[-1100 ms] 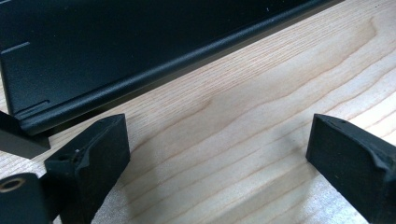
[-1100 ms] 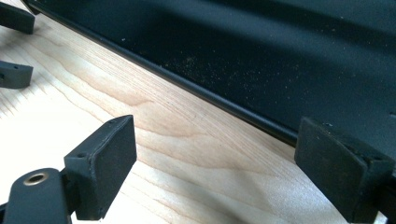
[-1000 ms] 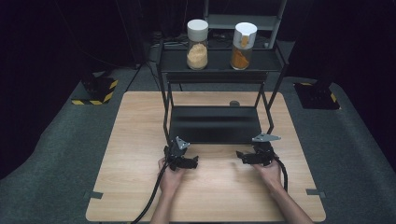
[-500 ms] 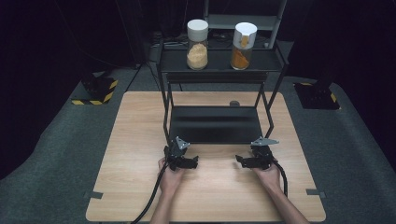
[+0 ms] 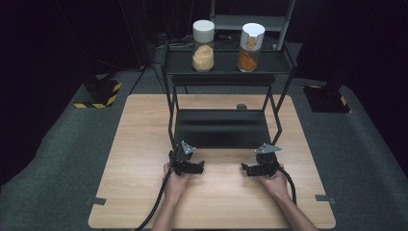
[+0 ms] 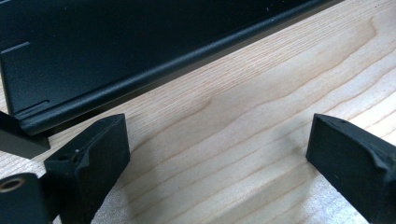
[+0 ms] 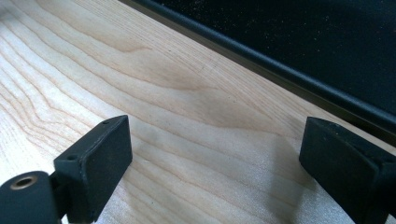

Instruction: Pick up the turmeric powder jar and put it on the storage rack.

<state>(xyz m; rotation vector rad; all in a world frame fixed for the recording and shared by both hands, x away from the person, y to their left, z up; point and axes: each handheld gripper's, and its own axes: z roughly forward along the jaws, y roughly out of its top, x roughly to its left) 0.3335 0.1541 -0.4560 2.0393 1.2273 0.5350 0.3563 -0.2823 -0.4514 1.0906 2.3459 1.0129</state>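
Note:
My left gripper rests on the wooden table, held in a hand just before the front edge of the black rack's lower shelf. Its jaws stand wide apart over bare wood. My right gripper lies opposite it, its tips toward the left gripper. Its jaws have just been opening, and only wood grain lies between them. On the rack's top shelf stand a white-lidded jar of beige powder and a silver-lidded jar of orange powder.
The rack's thin black legs stand on the table at both sides of the lower shelf. A small dark disc lies on the table behind the rack. Black cables trail from both grippers toward the near edge. Grey floor surrounds the table.
The right gripper has slid slightly toward the table's near edge and the left gripper. The left gripper and both jars have stayed put.

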